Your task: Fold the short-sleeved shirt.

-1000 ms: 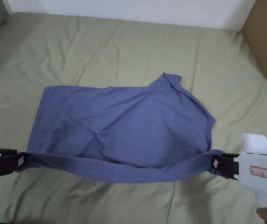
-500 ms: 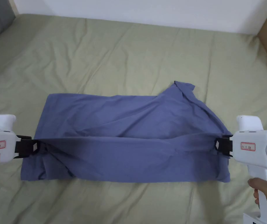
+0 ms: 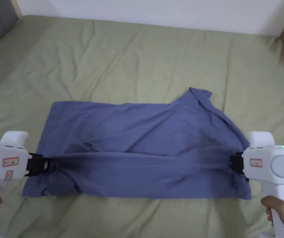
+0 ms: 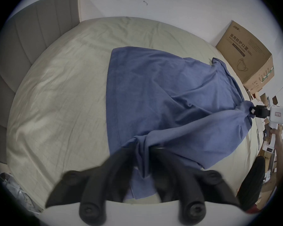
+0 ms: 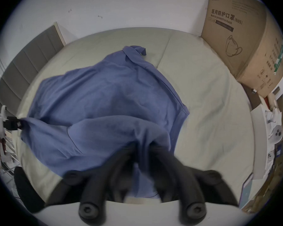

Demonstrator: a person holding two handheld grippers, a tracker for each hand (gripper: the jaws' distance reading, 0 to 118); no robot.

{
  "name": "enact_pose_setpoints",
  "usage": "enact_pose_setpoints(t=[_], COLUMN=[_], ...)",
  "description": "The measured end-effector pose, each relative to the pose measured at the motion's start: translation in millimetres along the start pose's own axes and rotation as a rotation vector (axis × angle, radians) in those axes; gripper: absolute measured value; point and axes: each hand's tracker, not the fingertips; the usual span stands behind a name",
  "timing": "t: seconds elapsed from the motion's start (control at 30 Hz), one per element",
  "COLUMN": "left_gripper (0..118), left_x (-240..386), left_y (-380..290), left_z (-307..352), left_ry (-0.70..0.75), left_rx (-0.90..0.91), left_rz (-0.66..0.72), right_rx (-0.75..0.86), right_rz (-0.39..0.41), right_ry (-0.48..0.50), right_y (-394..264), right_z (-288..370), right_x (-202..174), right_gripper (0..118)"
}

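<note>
A blue short-sleeved shirt lies across the green bed sheet, its near long edge lifted and stretched between both grippers. My left gripper is shut on the left end of that lifted edge; in the left gripper view the cloth is pinched between the black jaws of my gripper. My right gripper is shut on the right end, and the shirt bunches between the jaws of that gripper in the right gripper view. One sleeve pokes out at the far right.
A cardboard box stands at the bed's far right corner against the white wall. A grey padded headboard borders the bed on the left. Clutter lies on the floor beyond the right side of the bed.
Both grippers have carried the lifted near edge away from me over the shirt. A second layer of cloth now hangs and lies in front, where there was a sagging strip.
</note>
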Motion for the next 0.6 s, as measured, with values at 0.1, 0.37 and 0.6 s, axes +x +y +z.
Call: enact_pose_setpoints(t=[0.1,0.37,0.6], left_gripper=[82,87,87], left_x=[-5.2,-5.6,-15.2], left_y=[-4.1,-41.0,-71.3], left_z=[12.0,57.2,30.7], left_ry=[-0.027,-0.013,-0.116], left_rx=[0.075,0.093,0.002], left_rz=[0.069,0.084,0.404], right_rx=[0.071,0.311,0.319], right_rz=[0.019,-0.115,-0.104], right_ry=[-0.050,0.040,0.113], right_y=[-7.2,-47.5,-66.7], right_z=[10.6,86.3,112.3], right_x=[0.0,18.7,10.9], right_gripper=[79,79,79])
